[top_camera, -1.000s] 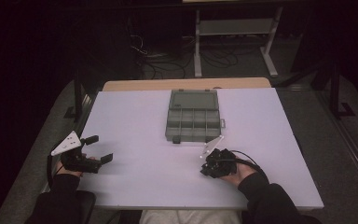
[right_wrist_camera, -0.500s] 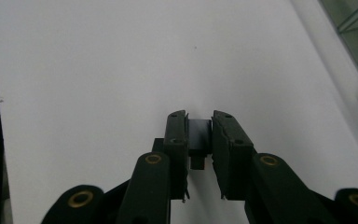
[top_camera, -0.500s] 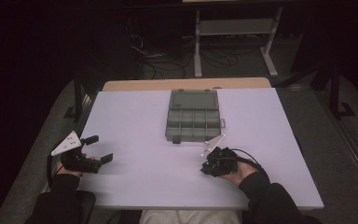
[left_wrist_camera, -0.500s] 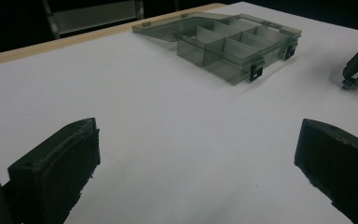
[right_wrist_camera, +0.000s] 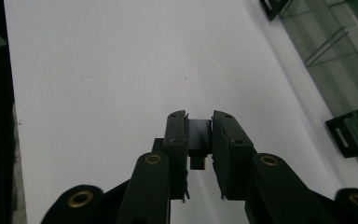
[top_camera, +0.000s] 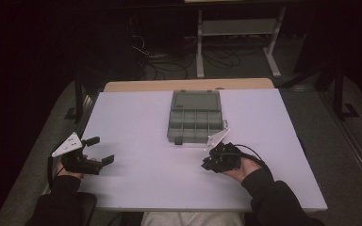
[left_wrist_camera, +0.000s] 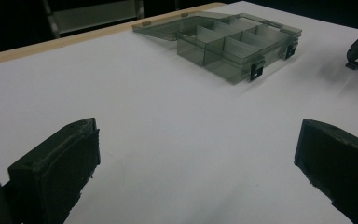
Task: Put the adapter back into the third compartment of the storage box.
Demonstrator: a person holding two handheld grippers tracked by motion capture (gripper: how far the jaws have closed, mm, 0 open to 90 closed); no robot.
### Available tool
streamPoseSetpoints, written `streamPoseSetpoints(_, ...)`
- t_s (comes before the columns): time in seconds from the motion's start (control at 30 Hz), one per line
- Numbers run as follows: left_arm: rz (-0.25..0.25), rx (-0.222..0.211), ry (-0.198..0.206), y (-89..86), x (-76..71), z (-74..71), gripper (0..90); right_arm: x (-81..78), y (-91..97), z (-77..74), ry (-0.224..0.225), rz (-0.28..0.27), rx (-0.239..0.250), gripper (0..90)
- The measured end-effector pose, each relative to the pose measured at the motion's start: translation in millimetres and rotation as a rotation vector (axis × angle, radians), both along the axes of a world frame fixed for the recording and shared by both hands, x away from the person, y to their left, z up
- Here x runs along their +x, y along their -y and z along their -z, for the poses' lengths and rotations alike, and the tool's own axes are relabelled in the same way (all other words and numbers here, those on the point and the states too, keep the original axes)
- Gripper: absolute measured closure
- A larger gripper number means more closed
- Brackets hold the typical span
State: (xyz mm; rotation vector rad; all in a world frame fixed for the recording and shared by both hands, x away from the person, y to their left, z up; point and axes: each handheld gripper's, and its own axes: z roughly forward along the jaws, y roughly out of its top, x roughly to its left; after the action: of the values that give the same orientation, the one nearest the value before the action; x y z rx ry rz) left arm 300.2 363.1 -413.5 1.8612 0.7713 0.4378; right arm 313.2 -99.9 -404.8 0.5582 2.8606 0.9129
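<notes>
L gripper [top_camera: 99, 151] sits at 8 o'clock on the table [top_camera: 136, 122], jaws wide apart, nothing between. Open box [top_camera: 195, 117] lies at 12, lid flat behind. R gripper [top_camera: 206, 165] at 5, just below box, jaws clamped on a small dark block [right_wrist_camera: 199, 134].

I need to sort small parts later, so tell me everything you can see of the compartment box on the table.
The compartment box is a shallow, rectangular organizer of smoky grey, see-through plastic. It lies open: its lid is folded back flat on the white table, hinged along the far edge. Thin dividers split the tray into a grid of small compartments, which look empty. Two dark latches sit on the near front wall. It rests flat at the table's far middle, and no gripper touches it.
</notes>
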Motion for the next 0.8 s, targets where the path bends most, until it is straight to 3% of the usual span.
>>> streamPoseSetpoints(0.8,0.000,-0.001,-0.004,0.1,0.4,0.5,0.0,22.4,-7.7,-19.3,0.024,-0.005,0.000,74.7)
